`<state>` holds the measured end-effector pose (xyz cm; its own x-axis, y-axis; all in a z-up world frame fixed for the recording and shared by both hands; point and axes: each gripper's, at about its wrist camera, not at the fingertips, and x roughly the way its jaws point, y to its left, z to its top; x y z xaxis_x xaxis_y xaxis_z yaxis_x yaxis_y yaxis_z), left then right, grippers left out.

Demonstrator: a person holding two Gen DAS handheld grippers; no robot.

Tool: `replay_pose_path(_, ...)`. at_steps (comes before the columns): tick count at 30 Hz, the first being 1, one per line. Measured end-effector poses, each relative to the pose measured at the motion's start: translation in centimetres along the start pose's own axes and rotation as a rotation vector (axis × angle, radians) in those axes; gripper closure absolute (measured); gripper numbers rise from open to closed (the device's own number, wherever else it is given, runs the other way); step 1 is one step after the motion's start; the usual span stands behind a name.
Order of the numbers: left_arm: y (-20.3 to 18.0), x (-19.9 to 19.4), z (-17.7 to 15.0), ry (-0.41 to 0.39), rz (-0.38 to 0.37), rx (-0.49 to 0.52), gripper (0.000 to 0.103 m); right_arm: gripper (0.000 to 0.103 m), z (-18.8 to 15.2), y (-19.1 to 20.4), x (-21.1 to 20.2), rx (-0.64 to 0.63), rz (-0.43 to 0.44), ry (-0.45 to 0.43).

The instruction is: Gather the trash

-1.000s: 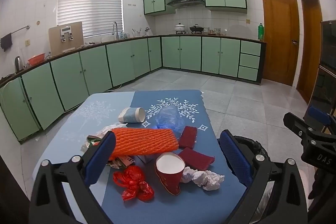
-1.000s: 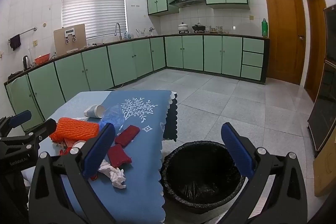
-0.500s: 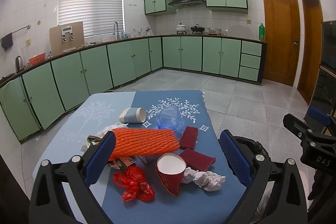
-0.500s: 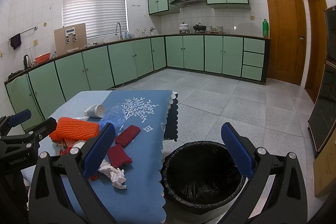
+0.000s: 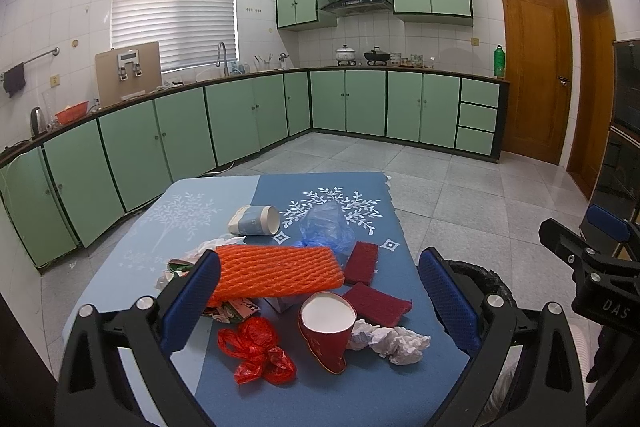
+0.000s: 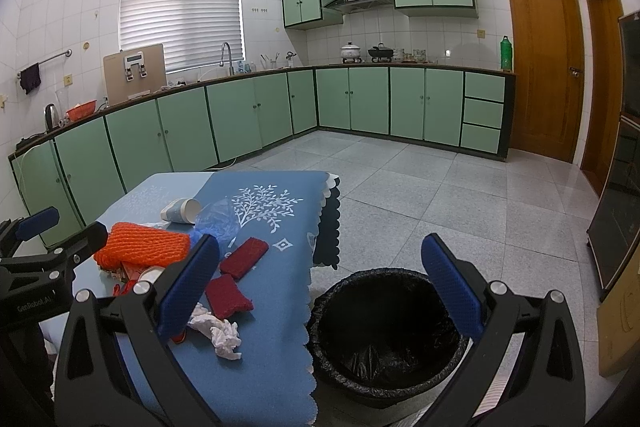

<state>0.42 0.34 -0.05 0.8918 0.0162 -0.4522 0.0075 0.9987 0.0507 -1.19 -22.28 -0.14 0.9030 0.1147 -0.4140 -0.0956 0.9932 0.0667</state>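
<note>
In the left wrist view, the trash is seen heaped on the blue cloth-covered table (image 5: 360, 395): a red paper cup (image 5: 326, 329) lies tipped at the centre, with a crumpled white tissue (image 5: 394, 339) just right of it, a crumpled red plastic wrapper (image 5: 256, 351) left of it, and an orange foam net sleeve (image 5: 276, 271) behind it. The left gripper (image 5: 318, 307) is held spread wide above the cup, nothing gripped, presumably lined up for a first pick.

In the right wrist view, a round black-lined trash bin (image 6: 384, 331) stands on the floor beside the table. The right gripper (image 6: 320, 291) is spread and empty over its rim.
</note>
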Motion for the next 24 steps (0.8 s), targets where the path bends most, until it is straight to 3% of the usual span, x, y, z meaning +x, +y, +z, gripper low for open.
replay_pose_path(24,-0.01,0.01,-0.04,-0.001,0.0,0.0,0.006,0.005,0.0,0.02,-0.05,0.001,0.001,0.0)
